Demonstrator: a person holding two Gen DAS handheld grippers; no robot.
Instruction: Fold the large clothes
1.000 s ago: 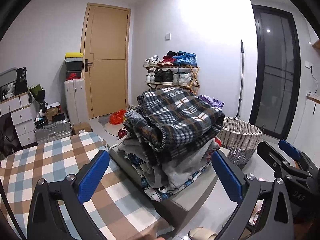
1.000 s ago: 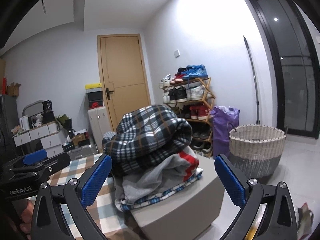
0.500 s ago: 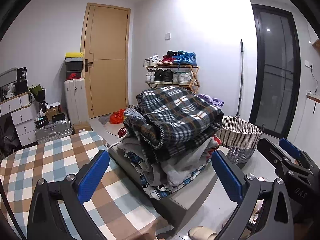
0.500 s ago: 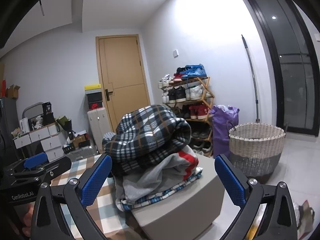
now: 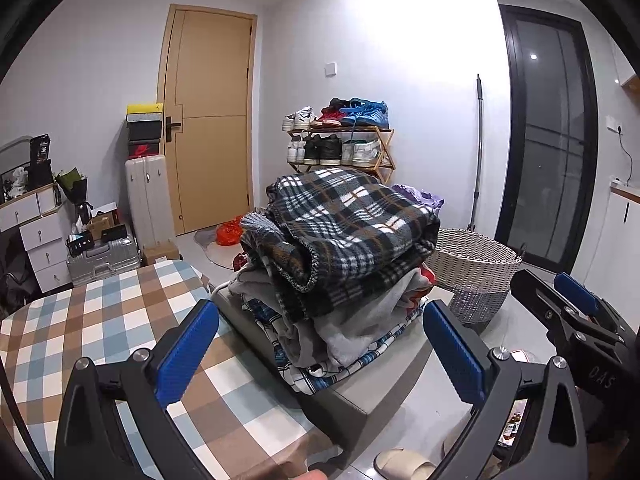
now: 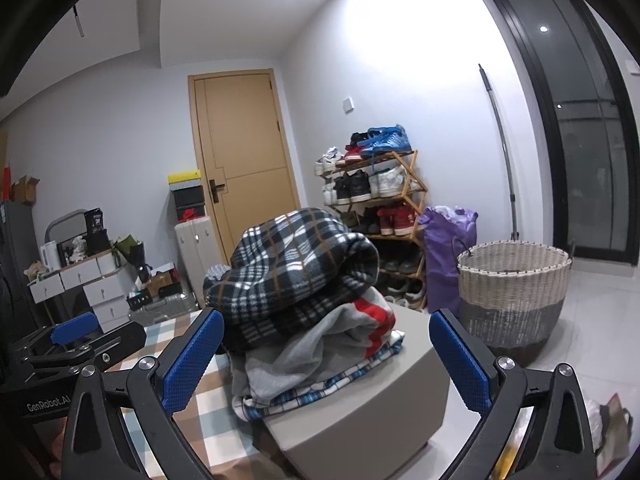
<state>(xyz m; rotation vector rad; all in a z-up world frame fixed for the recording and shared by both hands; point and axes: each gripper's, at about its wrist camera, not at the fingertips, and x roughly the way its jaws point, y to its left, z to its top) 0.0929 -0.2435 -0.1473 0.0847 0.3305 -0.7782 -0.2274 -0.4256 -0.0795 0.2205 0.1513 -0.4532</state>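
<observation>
A pile of clothes sits on a grey stool [image 5: 352, 396] [image 6: 360, 420] beside the table. On top lies a dark plaid fleece [image 5: 352, 220] [image 6: 292, 272], over a grey and red garment [image 5: 360, 316] [image 6: 320, 344] and blue checked cloth [image 6: 332, 384]. My left gripper [image 5: 320, 354] is open, held short of the pile with nothing between its blue pads. My right gripper [image 6: 326, 360] is open too, also facing the pile from a little way off. Each gripper shows at the edge of the other's view.
A table with a brown, blue and white checked cloth [image 5: 100, 328] lies to the left. A woven basket [image 6: 514, 292] stands on the floor to the right. A shoe rack [image 6: 376, 200], purple bag [image 6: 448, 240], suitcase and door lie behind. A slipper [image 5: 404, 462] is on the floor.
Both grippers have shifted only slightly; the right view has tilted up a little. The pile is untouched and both grippers stay open.
</observation>
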